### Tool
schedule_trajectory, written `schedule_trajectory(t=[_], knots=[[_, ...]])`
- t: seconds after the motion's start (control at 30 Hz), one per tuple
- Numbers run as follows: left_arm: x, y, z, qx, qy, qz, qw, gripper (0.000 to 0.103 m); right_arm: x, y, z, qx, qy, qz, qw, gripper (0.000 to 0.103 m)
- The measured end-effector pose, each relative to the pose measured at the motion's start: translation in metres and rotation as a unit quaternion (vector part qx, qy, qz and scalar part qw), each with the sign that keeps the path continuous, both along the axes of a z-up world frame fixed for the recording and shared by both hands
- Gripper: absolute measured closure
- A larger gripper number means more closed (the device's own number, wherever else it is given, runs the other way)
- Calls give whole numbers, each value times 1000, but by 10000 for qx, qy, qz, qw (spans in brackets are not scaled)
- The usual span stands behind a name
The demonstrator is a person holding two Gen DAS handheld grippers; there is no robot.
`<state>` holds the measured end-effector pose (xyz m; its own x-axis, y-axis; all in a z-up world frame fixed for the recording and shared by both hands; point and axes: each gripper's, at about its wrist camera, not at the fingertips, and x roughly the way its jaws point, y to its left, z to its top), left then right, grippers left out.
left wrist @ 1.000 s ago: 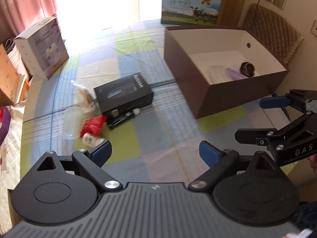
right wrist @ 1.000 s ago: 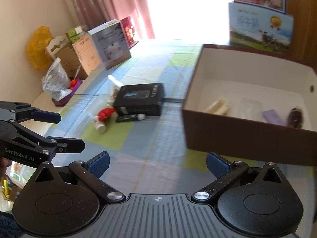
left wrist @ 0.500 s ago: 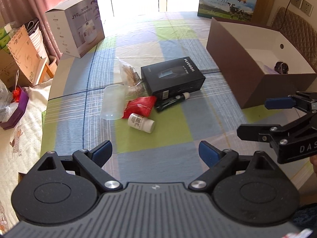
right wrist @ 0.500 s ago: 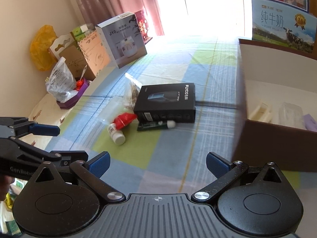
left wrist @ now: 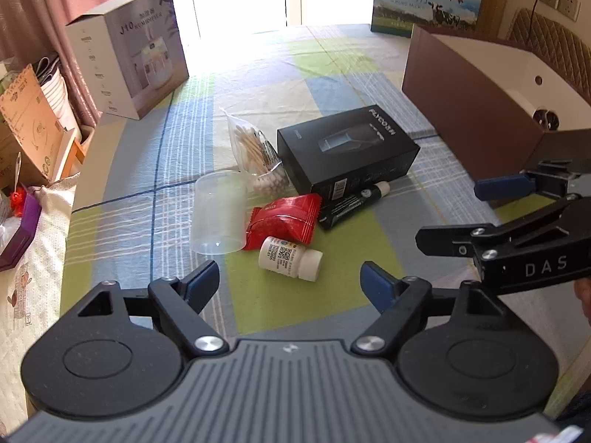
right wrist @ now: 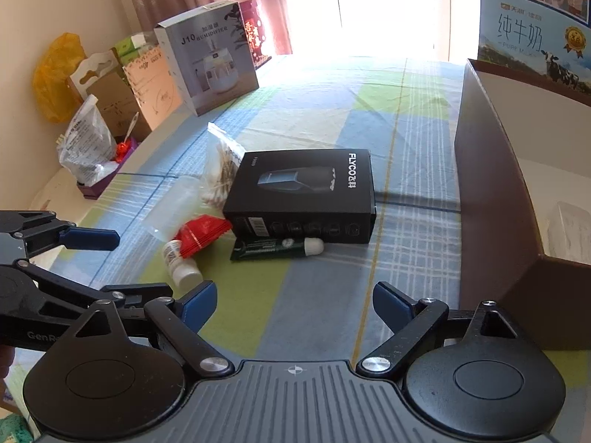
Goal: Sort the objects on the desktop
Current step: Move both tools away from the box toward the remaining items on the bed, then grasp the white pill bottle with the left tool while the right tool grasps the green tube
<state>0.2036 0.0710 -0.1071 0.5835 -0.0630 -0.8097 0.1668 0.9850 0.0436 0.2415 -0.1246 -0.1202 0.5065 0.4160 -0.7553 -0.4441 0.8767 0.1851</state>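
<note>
A cluster lies on the checked cloth: a black shaver box (left wrist: pixel 347 155) (right wrist: pixel 306 193), a dark green tube (left wrist: pixel 351 203) (right wrist: pixel 277 248), a red packet (left wrist: pixel 282 219) (right wrist: pixel 201 234), a white pill bottle (left wrist: pixel 290 258) (right wrist: pixel 181 264), a clear plastic cup (left wrist: pixel 219 217) (right wrist: pixel 171 208) on its side and a bag of cotton swabs (left wrist: pixel 255 151) (right wrist: pixel 221 170). My left gripper (left wrist: pixel 288 282) is open and empty just short of the pill bottle. My right gripper (right wrist: pixel 295 304) is open and empty, nearer the brown box (left wrist: pixel 472 110) (right wrist: pixel 491 199).
The brown box stands at the right with a few items inside. A humidifier carton (left wrist: pixel 129 66) (right wrist: pixel 208 66) stands at the far left and a milk carton box (left wrist: pixel 424 3) at the back. Bags and cardboard (right wrist: pixel 85 110) sit beyond the table's left edge.
Both grippers have swung left, away from the brown box and toward the cluster, and moved closer to it. Both stay open and empty.
</note>
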Motion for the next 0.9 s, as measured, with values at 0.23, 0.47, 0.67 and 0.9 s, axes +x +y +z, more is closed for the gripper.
schedule_trajectory(t=[0.23,0.47,0.67,0.9], knots=[[21,2,-26,54,180,-329,9993,31,9,-4,-8,-45,168,-189,9997,13],[36,1,-40,80,312,-540,9980,34,14,-6,-14,-68,270,-299,9992,13],[38,0,-47,31,357,-648,9973,61,18,0,-17,-95,228,-246,9994,13],[22,26,-46,-37,424,-358,9985,61,22,26,-29,-265,71,0,9996,13]])
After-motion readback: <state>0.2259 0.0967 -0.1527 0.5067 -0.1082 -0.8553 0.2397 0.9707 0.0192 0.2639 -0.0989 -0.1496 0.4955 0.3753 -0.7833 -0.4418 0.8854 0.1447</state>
